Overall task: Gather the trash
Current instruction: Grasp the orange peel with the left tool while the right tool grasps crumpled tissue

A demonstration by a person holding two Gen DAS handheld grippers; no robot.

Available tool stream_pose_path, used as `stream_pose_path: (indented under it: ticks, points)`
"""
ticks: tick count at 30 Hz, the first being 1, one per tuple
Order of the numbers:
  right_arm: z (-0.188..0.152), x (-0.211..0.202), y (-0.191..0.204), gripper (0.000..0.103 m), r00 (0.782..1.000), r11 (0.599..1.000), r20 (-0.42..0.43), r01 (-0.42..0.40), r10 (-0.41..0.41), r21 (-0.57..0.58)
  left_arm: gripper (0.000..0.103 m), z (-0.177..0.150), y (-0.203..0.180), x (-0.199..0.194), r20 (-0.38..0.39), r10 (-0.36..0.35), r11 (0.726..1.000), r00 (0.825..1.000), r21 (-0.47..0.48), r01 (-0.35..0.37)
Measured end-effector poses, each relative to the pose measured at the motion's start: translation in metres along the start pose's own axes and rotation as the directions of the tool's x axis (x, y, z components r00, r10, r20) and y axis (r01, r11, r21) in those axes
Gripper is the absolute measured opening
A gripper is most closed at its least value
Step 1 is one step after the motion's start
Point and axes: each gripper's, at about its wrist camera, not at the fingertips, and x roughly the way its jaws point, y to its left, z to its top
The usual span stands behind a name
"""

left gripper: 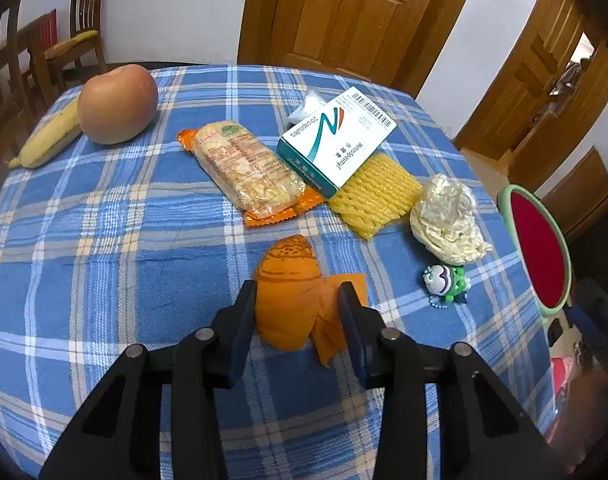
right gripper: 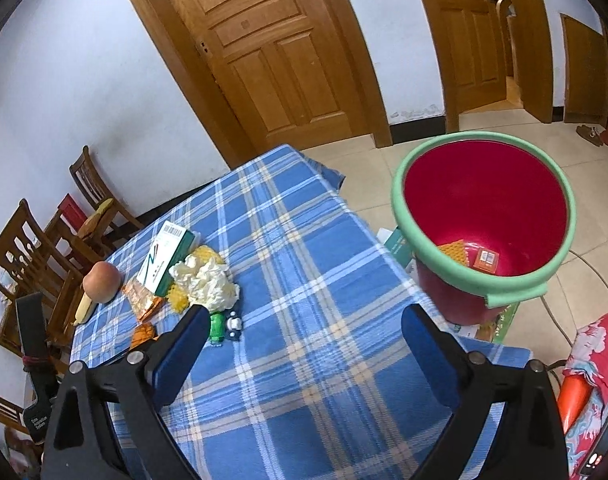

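My left gripper (left gripper: 296,300) is open, its fingers on either side of an orange peel (left gripper: 288,292) that lies on the blue plaid tablecloth (left gripper: 104,220). Beyond it lie a cracker packet (left gripper: 248,168), a white medicine box (left gripper: 336,140), yellow foam netting (left gripper: 374,196), a crumpled white tissue (left gripper: 448,220) and a small clear wrapper (left gripper: 308,106). My right gripper (right gripper: 304,320) is open and empty above the table's right side. A red bin with a green rim (right gripper: 484,216) stands beside the table and holds a few orange scraps (right gripper: 486,258).
An apple (left gripper: 118,104) and a banana (left gripper: 48,136) lie at the far left. A small green toy (left gripper: 446,282) sits near the tissue. Wooden chairs (right gripper: 32,248) stand to the left, wooden doors (right gripper: 272,52) behind. The bin's rim (left gripper: 540,248) shows at the left view's right.
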Motion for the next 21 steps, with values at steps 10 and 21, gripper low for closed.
stream_pose_path:
  ticks: [10,21]
  points:
    - [0.002,0.024,0.032,0.098,0.998,0.997,-0.057,-0.030,0.026,-0.070,0.031,0.008,0.013,-0.025,0.062,-0.025,0.999,0.998,-0.020,0.026]
    - [0.005,0.069,0.068,0.098,0.993,0.986,-0.108,-0.052,0.035,-0.157,0.031,0.018,0.045,-0.043,0.133,0.035,0.996,0.991,-0.084,-0.024]
